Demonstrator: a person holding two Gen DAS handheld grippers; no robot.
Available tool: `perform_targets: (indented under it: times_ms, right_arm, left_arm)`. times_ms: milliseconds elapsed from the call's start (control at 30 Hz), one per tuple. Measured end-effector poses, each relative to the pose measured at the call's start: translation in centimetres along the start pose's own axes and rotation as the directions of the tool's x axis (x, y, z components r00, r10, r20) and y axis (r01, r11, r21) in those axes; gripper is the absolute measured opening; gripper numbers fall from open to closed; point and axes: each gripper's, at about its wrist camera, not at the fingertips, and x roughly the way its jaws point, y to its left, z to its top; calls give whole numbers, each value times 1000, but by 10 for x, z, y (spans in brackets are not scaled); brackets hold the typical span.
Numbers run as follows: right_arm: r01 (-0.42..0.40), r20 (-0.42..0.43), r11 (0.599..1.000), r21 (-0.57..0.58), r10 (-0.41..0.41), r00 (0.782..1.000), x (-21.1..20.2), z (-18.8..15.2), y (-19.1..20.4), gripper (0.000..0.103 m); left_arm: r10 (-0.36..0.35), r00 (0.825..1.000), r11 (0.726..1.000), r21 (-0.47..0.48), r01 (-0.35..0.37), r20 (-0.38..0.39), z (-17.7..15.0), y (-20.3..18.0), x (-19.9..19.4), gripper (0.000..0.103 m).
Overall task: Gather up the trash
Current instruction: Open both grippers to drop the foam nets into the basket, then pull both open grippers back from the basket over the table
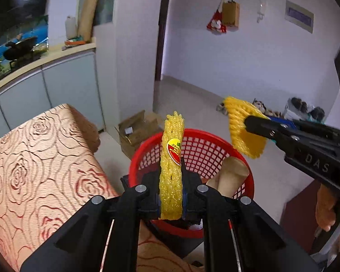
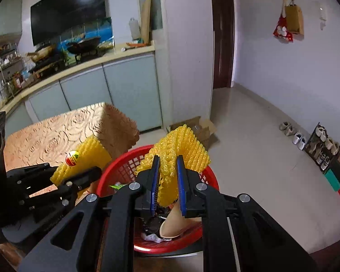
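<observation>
Both loaded: left gripper (image 1: 171, 195) clamps stickered foam net (image 1: 171, 170) at frame centre, right gripper (image 2: 167, 176) clamps plain foam net (image 2: 181, 149), both above red basket (image 2: 206, 176) for dropping.

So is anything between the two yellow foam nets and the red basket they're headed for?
Nothing visible. Both foam nets, one with a sticker and one without, hang over the open red basket, which holds only a cardboard tube and scraps.

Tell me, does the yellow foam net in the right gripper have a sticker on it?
No, the foam net in the right gripper is plain; the stickered net is in the left gripper.
</observation>
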Motion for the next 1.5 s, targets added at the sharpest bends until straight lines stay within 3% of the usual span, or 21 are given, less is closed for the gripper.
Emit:
perform_targets:
  times_ms: [233, 300, 367, 433, 533, 933, 1133, 1500]
  right_arm:
    - [-17, -44, 1000, -20, 16, 999, 20, 0, -1, 16]
    - [-24, -51, 1000, -17, 23, 998, 24, 0, -4, 17]
    - [-34, -53, 999, -12, 34, 998, 25, 1, -5, 21]
    - [-57, -58, 998, 1, 57, 997, 25, 3, -7, 28]
    - [-84, -61, 996, 19, 85, 995, 24, 5, -10, 35]
    - [-52, -6, 999, 5, 52, 999, -2, 7, -4, 39]
    - [8, 57, 1000, 6, -8, 998, -27, 2, 3, 63]
    - [42, 116, 996, 78, -51, 992, -75, -19, 14, 90]
  left_arm:
    - [-12, 999, 1000, 7, 12, -31, -2, -2, 17, 16]
    - [-16, 999, 1000, 11, 16, -35, -3, -2, 20, 26]
    - [-25, 999, 1000, 10, 26, -40, -3, -2, 21, 44]
    - [-36, 999, 999, 15, 37, -41, -4, -3, 21, 49]
    - [-39, 998, 999, 32, 41, -41, -5, -6, 19, 54]
    - [6, 1000, 999, 37, -6, 8, -7, 1, -12, 67]
    - [39, 997, 998, 54, -42, 65, -4, -1, -41, 76]
    - [142, 977, 989, 25, -148, 156, -11, 4, -102, 89]
